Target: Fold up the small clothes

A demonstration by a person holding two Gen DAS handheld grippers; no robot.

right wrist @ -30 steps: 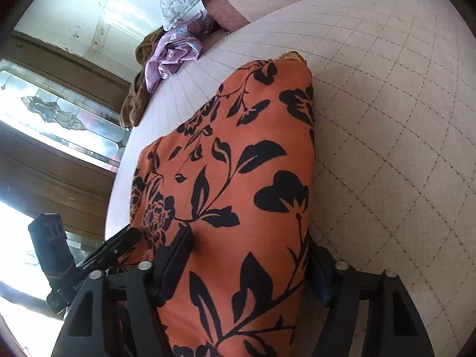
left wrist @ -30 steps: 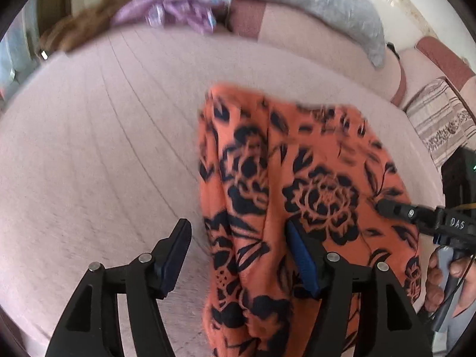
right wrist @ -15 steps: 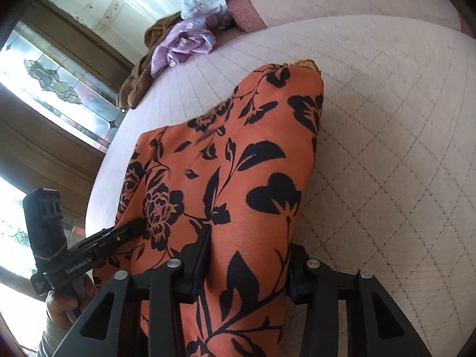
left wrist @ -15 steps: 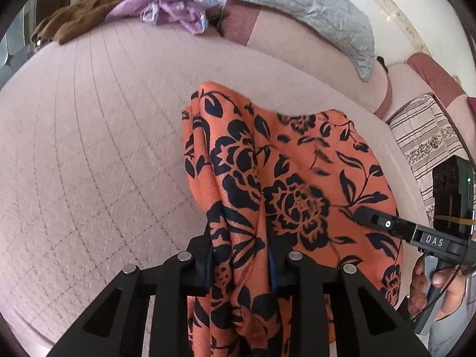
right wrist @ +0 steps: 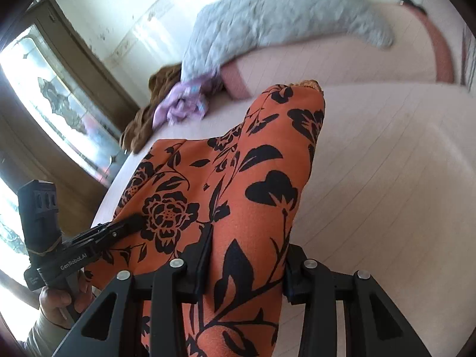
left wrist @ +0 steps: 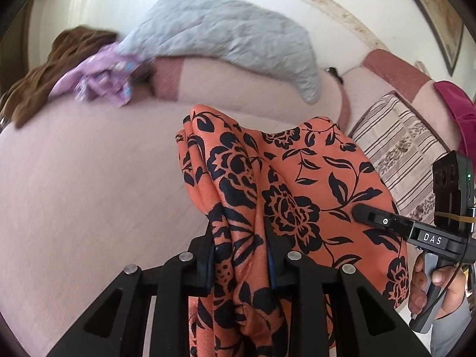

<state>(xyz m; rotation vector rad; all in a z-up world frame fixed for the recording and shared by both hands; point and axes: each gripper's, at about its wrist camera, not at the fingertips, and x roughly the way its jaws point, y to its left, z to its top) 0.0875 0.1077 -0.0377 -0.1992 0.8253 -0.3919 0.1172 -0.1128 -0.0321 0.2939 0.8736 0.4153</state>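
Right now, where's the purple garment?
The purple garment lies bunched at the far edge of the bed, upper left in the left wrist view, between the brown cloth and the grey quilt, apart from the orange floral cloth.

Slightly glossy floral cloth garment; matt quilted bedspread.

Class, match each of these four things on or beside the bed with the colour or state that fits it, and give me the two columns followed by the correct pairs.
Things:
1. floral-print garment
2. quilted blanket
3. crumpled satin cloth
4. striped patchwork pillow

Descriptions:
A. pale grey
B. lilac
C. orange with black flowers, clamped in both grippers
D. cream with brown stripes

Pairs: 1-C, 2-A, 3-B, 4-D
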